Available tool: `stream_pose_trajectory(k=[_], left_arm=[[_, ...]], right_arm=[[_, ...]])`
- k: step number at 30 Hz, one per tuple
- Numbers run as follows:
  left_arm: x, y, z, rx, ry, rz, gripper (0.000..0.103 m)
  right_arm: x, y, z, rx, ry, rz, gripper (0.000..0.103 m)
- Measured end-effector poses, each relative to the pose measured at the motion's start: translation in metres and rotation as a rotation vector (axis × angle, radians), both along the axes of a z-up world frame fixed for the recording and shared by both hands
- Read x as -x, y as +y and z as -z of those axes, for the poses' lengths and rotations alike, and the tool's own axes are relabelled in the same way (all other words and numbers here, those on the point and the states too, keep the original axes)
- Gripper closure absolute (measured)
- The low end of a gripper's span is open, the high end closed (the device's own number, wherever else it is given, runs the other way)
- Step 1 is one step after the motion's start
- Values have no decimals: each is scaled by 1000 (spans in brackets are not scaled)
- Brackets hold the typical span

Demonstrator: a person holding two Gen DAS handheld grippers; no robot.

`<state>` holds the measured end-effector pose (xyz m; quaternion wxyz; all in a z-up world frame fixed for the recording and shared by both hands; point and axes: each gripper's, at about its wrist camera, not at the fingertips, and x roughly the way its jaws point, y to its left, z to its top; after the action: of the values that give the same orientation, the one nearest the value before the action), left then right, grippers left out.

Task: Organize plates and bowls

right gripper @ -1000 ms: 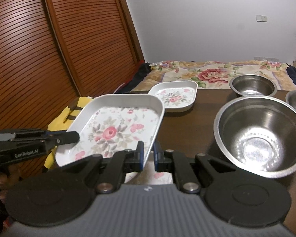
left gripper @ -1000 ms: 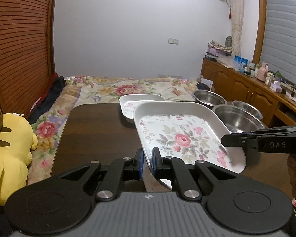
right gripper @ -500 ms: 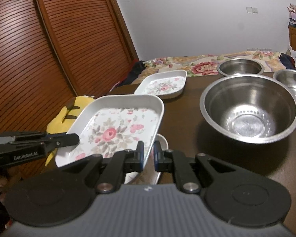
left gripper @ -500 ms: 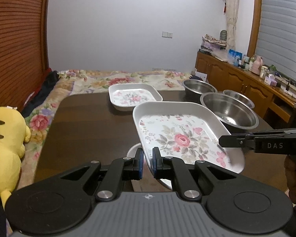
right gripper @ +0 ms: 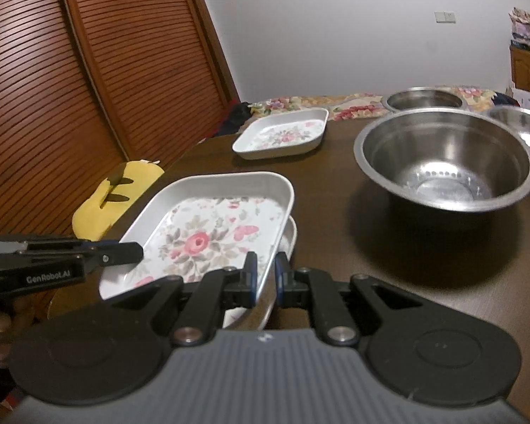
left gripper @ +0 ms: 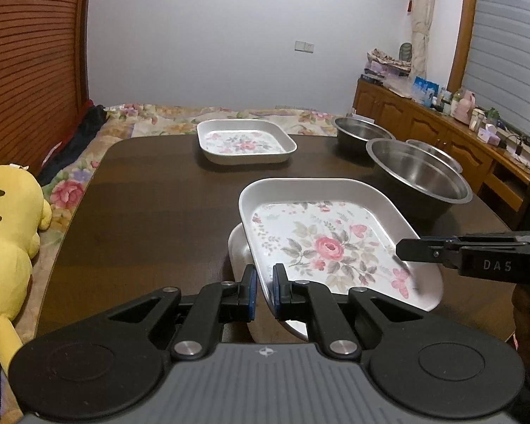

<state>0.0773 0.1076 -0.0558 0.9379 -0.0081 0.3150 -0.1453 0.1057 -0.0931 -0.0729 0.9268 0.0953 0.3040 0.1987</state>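
A square white plate with a rose print (left gripper: pixel 330 243) (right gripper: pixel 208 233) hangs tilted just above the dark wooden table (left gripper: pixel 152 194). My left gripper (left gripper: pixel 264 284) (right gripper: pixel 139 251) is shut on its near left rim. My right gripper (right gripper: pixel 265 275) (left gripper: pixel 401 249) is shut on the opposite rim. Right under it lies a second white plate (left gripper: pixel 237 251) (right gripper: pixel 290 238), mostly hidden. A third floral plate (left gripper: pixel 245 145) (right gripper: pixel 282 136) sits at the far side. A large steel bowl (left gripper: pixel 418 173) (right gripper: pixel 445 162) stands to the right, with two smaller steel bowls (left gripper: pixel 362 129) (right gripper: pixel 424 99) behind it.
A yellow plush toy (left gripper: pixel 7 219) (right gripper: pixel 116 205) lies past the table's left edge on a flower-patterned bed (left gripper: pixel 159 115). A louvred wooden door (right gripper: pixel 88 70) closes off the left. A wooden sideboard (left gripper: pixel 424 120) crowded with small items runs along the right wall.
Both grippers have brought the held plate down and forward over the table. The plate lying beneath it has come into view, and the bowls look closer.
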Motion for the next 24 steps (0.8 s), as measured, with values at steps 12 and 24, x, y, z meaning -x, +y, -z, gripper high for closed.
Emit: stream_pose_trajectory(k=[12,24], left_arm=[[1,-1,7,-16,18,-6,93],[4,-6,11,-66,-8,-24,91]], right_arm=[[7,1,13,-7,-13,14,91],[9,6,17,37,-57,15,91]])
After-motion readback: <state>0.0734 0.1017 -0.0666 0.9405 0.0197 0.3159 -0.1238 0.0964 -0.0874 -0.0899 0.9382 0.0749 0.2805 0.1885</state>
